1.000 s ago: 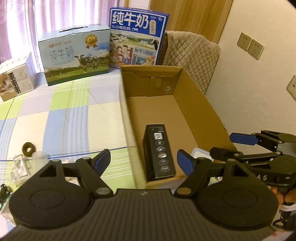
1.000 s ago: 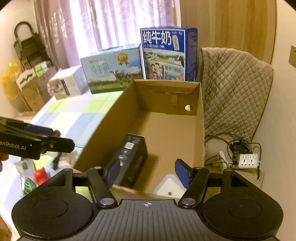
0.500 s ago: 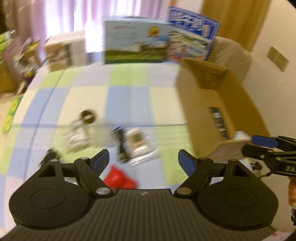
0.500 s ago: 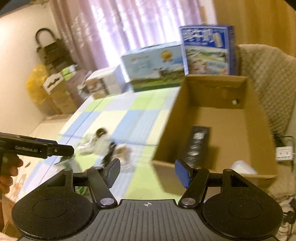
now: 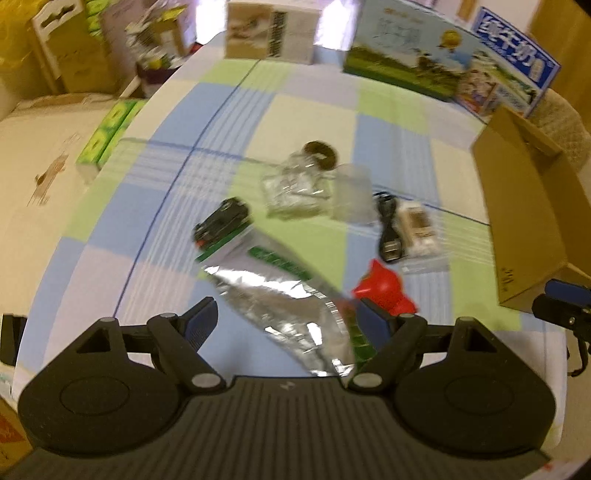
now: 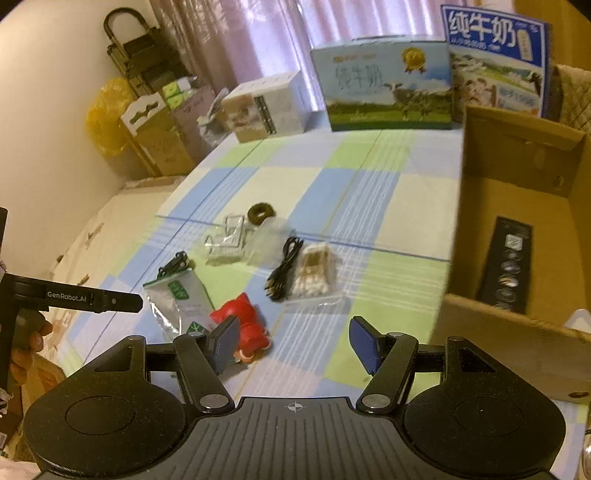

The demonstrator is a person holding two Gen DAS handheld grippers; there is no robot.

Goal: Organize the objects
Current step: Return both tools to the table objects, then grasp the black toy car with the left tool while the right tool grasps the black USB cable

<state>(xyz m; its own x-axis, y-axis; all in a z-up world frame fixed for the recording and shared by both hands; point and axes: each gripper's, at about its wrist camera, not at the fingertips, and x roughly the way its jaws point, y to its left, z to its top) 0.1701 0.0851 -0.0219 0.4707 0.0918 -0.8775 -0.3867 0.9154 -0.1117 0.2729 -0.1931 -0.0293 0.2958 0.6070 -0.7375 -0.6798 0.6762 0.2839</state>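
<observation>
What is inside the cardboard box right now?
In the cardboard box lies a long black package with round pictures on its face. A white object peeks over the near wall, mostly hidden. The near wall hides the floor just behind it.

A home room: pink curtains [image 6: 229, 33], checked tablecloth [image 6: 332, 177], milk cartons [image 6: 384, 85].

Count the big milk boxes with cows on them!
2. The pale blue cow-print milk carton stands at the table's far edge; the dark blue milk carton stands beside it, behind the brown cardboard box.
</observation>
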